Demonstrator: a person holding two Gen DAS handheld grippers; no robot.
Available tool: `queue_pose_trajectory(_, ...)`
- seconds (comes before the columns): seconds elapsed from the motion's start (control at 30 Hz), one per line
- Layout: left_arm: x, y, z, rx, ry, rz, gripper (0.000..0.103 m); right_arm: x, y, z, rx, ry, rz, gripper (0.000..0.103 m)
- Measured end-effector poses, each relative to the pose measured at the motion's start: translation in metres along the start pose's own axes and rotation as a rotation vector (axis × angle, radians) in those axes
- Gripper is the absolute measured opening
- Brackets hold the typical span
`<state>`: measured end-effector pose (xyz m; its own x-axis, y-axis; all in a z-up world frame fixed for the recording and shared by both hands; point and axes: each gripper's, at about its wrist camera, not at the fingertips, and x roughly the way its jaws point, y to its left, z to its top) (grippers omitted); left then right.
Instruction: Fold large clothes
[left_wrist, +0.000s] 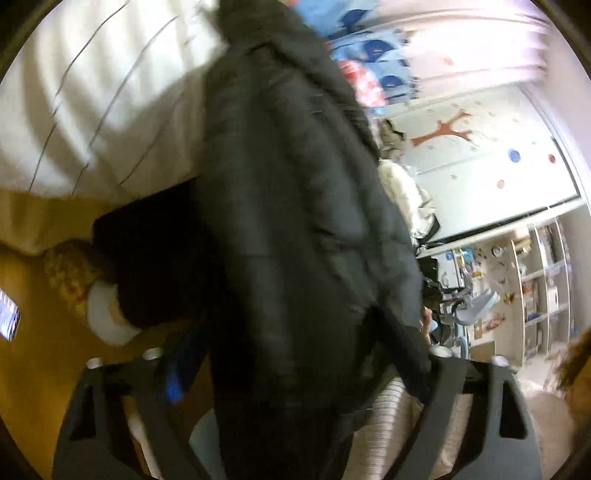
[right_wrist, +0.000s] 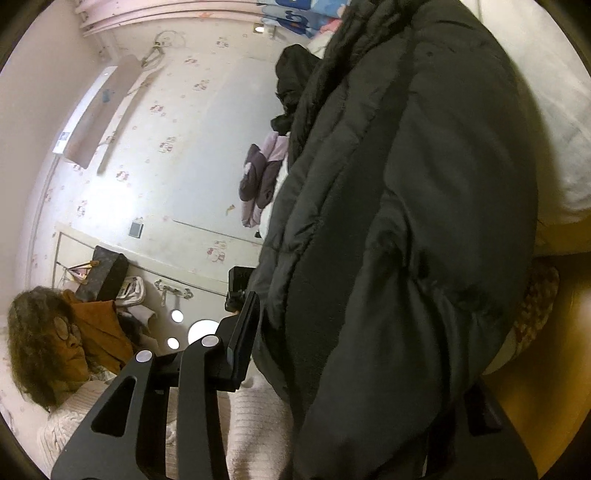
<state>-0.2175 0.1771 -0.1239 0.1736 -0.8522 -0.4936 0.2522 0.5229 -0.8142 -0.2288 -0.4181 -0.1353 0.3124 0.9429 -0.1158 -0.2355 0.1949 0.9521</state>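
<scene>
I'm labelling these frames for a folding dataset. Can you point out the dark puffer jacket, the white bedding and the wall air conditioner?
dark puffer jacket (right_wrist: 406, 221): right wrist view, on its quilted middle.
white bedding (left_wrist: 92, 92): left wrist view, on the striped fabric.
wall air conditioner (right_wrist: 92, 114): right wrist view, on its front panel.

Dim indoor light, motion blur, fisheye-warped dark corners.

The black puffer jacket fills the middle of both views and blocks the way straight ahead. Left of it in the left wrist view, open yellow bedding lies below a white pillow. In the right wrist view the person sits close at lower left, with open air toward the wall above.
</scene>
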Motion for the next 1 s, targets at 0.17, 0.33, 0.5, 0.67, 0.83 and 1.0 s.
queue_pose_trajectory(0.17, -0.014, -0.041, 0.000, 0.090, -0.115, 0.039, 0.019, -0.008, 0.015, 0.003, -0.071, -0.084, 0.138, 0.042)
queue_pose_trajectory(0.33, -0.034, -0.082, 0.003, 0.157, -0.215, 0.006, 0.014, -0.009, 0.034, 0.003, -0.128, -0.126, 0.185, 0.042)
queue_pose_trajectory(0.5, -0.050, -0.098, 0.000, 0.206, -0.242, -0.072, 0.014, -0.017, 0.053, -0.002, -0.182, -0.167, 0.260, 0.042)
queue_pose_trajectory(0.67, -0.063, -0.069, 0.012, 0.106, -0.302, -0.150, 0.014, -0.018, 0.049, 0.010, -0.174, -0.206, 0.285, 0.042)
queue_pose_trajectory(0.83, -0.075, -0.062, 0.052, 0.040, -0.432, -0.243, 0.014, -0.022, 0.065, 0.054, -0.240, -0.245, 0.310, 0.042)
queue_pose_trajectory(1.0, -0.081, -0.081, 0.119, 0.062, -0.528, -0.241, 0.014, -0.016, 0.091, 0.136, -0.276, -0.302, 0.317, 0.042)
